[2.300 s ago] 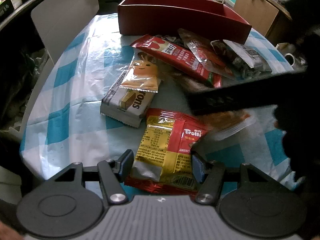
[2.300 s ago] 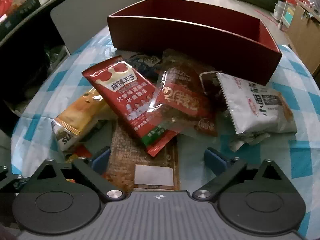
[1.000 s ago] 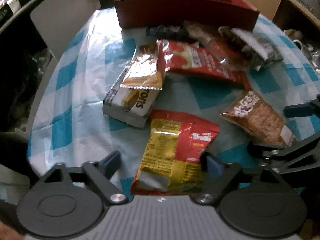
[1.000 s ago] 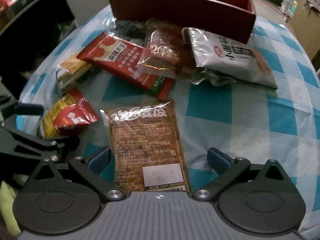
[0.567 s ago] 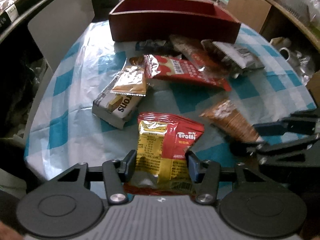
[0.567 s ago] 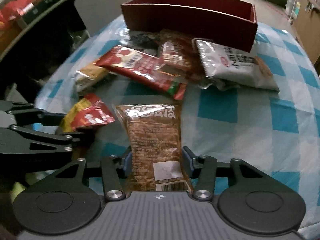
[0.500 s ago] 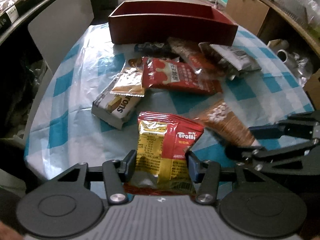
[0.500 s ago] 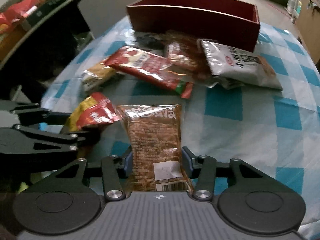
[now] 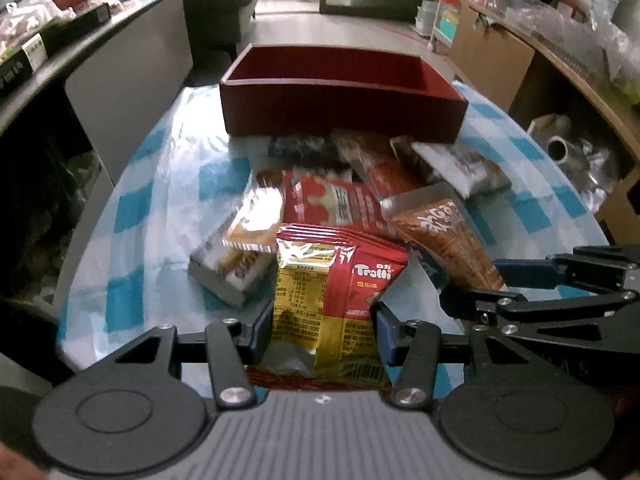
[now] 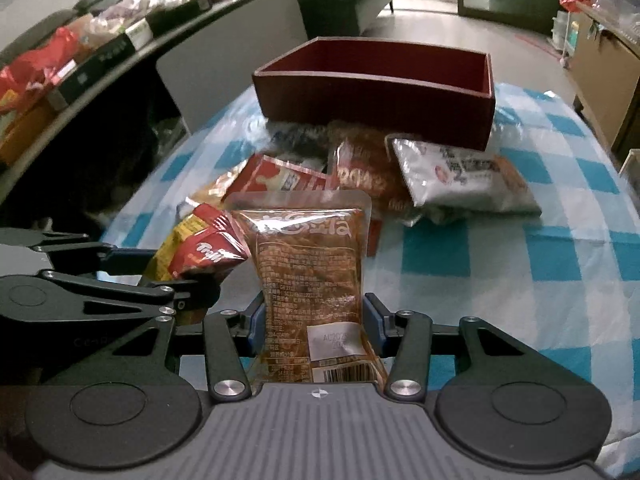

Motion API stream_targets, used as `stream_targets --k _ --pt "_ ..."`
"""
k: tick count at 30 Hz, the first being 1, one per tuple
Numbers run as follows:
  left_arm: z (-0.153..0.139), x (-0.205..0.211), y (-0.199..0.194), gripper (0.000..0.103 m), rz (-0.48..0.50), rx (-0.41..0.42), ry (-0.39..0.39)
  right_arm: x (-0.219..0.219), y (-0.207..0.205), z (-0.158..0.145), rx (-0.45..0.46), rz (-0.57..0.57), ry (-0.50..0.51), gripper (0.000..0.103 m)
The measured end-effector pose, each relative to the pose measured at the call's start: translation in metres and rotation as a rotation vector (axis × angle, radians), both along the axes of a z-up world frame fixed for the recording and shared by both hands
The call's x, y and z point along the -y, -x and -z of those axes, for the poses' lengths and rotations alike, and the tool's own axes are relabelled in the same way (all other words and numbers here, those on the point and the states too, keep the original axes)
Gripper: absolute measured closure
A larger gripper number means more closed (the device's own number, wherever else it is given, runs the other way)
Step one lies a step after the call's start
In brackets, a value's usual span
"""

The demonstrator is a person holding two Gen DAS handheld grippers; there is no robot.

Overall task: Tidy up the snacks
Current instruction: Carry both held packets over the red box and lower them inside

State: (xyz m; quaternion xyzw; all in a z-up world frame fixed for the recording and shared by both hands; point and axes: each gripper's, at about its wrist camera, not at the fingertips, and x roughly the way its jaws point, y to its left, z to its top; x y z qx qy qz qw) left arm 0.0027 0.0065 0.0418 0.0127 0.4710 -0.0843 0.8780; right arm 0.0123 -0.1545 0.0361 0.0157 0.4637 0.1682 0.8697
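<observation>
Red-and-yellow gummy packet (image 9: 336, 300): I read "Trolli" in white.
Brown snack pouch (image 10: 310, 280) sticker: "AC2025", I think, above a barcode.
Everything else: too blurred for me.

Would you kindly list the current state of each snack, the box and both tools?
Left tool: shut on Trolli packet.
Right tool: shut on brown packet.
Trolli packet: gripped, raised.
Brown packet: gripped, raised.
Red box: open-topped, no snacks visible inside.
Red crown packet: lying on table.
White packet: lying by the box.
</observation>
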Motion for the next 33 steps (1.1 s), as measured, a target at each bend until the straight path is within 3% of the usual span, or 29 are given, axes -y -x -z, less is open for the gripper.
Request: stream_targets --k 12,33 --pt "-0.024 0.001 -0.040 0.058 -0.037 0.105 -0.009 -0.001 -0.031 -0.024 0.083 0.035 -0.037 0.047" --pt "-0.043 0.025 -0.104 0.058 -0.038 0.189 -0.034 0.017 -0.089 -0.044 0.161 0.092 -0.025 0.047"
